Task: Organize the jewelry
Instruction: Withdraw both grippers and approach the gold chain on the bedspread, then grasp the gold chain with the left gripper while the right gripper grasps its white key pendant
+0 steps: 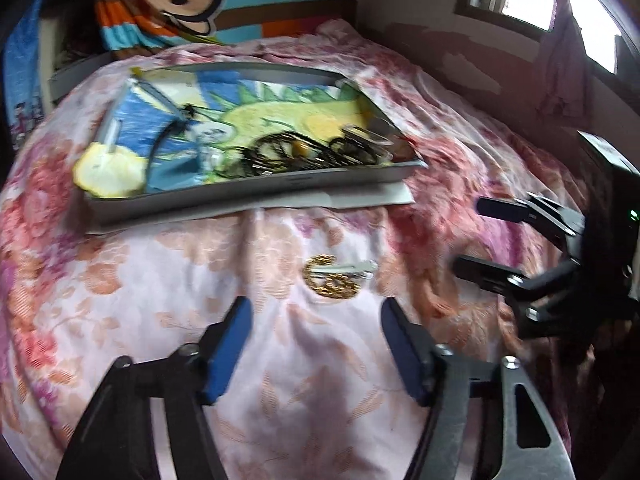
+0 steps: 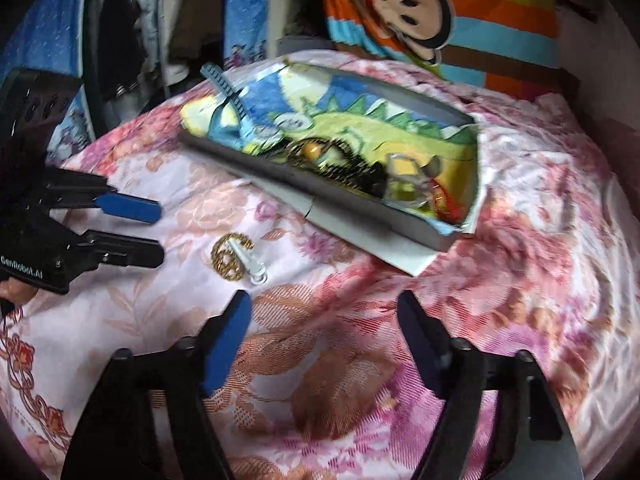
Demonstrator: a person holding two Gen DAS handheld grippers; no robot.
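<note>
Clearly the sorting is well under way but not finished. Nearest each camera, the left gripper [image 1: 316, 344] and the right gripper [image 2: 324, 340] both stand with jaws apart and nothing between the blue pads; neither pinches anything.

Just beyond the left gripper's fingertips, on the pink floral bedspread [image 1: 120, 280], lies the one piece left out: a coiled gold chain with a small silver clasp piece lying across it [image 1: 334, 278]. It sits on the near side of the shallow grey cardboard tray lined with a blue-and-green cartoon picture [image 1: 248, 196], well short of its front wall. In the right wrist view the chain [image 2: 232, 256] lies just past the left gripper's fingers [image 2: 128, 208].

Inside the tray, dark beaded bracelets and a few small mixed pieces [image 1: 316, 152] are already gathered toward one end, so most of the work looks done; the chain probably still has to go in.

As for room, the cloth around the chain is bare, giving an easy approach from either side. The tray's raised front wall is an edge to clear on the way in. Beyond the tray a striped cartoon-monkey pillow [image 1: 168, 4] closes off the far side.
</note>
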